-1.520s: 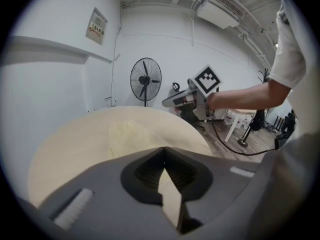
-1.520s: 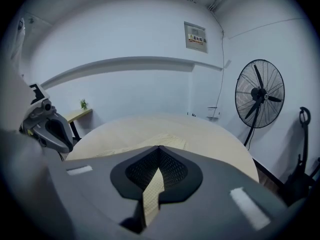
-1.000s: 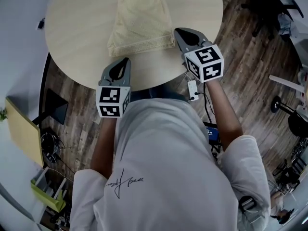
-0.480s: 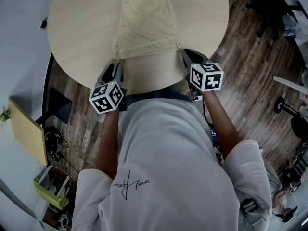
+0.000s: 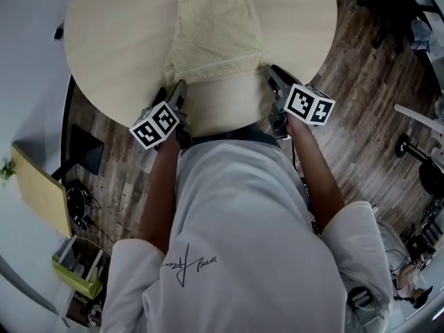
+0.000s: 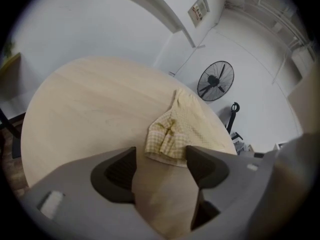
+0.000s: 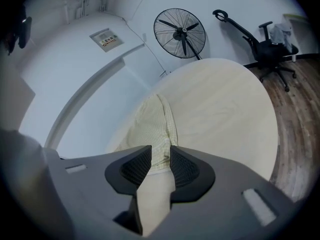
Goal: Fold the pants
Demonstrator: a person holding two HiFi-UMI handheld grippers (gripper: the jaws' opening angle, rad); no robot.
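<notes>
**Near edge of the pants lies just ahead of both grippers**

The round table (image 5: 118,40) carries the pale yellow pants (image 5: 215,33). Their long axis runs straight away from the person, with the near edge lying crosswise. The left gripper (image 5: 177,89) sits just off the near left corner and the right gripper (image 5: 269,71) off the near right, about equally close. Both have just been opening: left jaws wide, right jaws narrowly parted, neither pinching cloth, though the right tips may overlap the edge

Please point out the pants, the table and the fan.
pants (image 5: 215,37), head view, middle of the cloth.
table (image 5: 118,40), head view, bare top left of pants.
fan (image 7: 180,33), right gripper view, centre hub.
</notes>
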